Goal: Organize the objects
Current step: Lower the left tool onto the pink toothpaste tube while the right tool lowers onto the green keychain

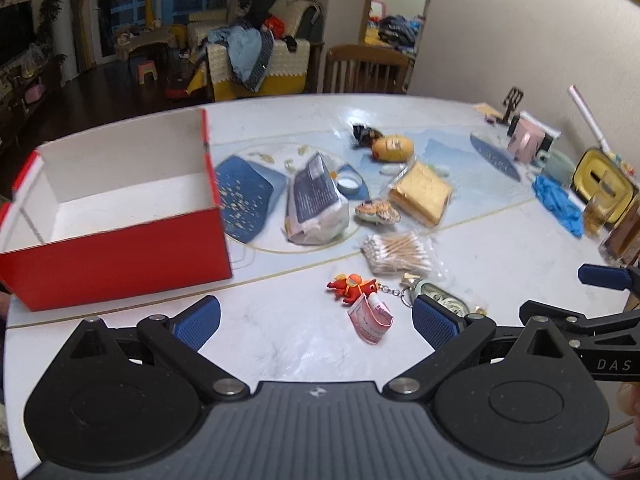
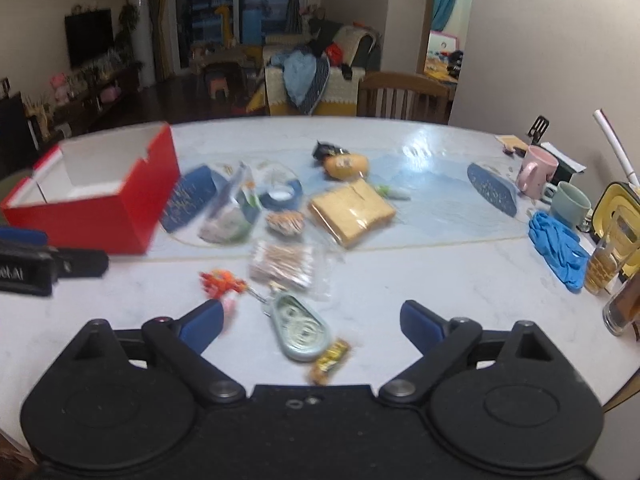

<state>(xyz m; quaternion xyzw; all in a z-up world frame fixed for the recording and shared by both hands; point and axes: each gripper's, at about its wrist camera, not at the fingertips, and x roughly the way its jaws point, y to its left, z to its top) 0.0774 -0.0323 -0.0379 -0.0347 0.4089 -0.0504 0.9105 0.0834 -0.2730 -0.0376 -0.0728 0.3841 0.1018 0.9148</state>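
Observation:
An empty red box [image 1: 120, 252] with a white inside stands at the table's left; it also shows in the right wrist view [image 2: 100, 216]. Loose items lie in the middle: a cotton swab pack [image 1: 398, 254], a red keychain figure [image 1: 352, 286], a pink packet [image 1: 372, 320], a plastic bag [image 1: 316, 204], a tan packet [image 1: 422, 192], a yellow pouch [image 1: 394, 148]. My left gripper [image 1: 316, 318] is open and empty above the pink packet. My right gripper [image 2: 312, 324] is open and empty over a pale green oval case [image 2: 300, 330] and a small snack wrapper [image 2: 330, 360].
At the right edge stand a pink mug [image 2: 536, 172], a green mug [image 2: 570, 200], blue gloves [image 2: 558, 248], drinking glasses [image 2: 608, 256] and a yellow container [image 2: 624, 208]. A roll of tape [image 2: 282, 196] lies mid-table. A wooden chair [image 2: 402, 94] stands behind the table.

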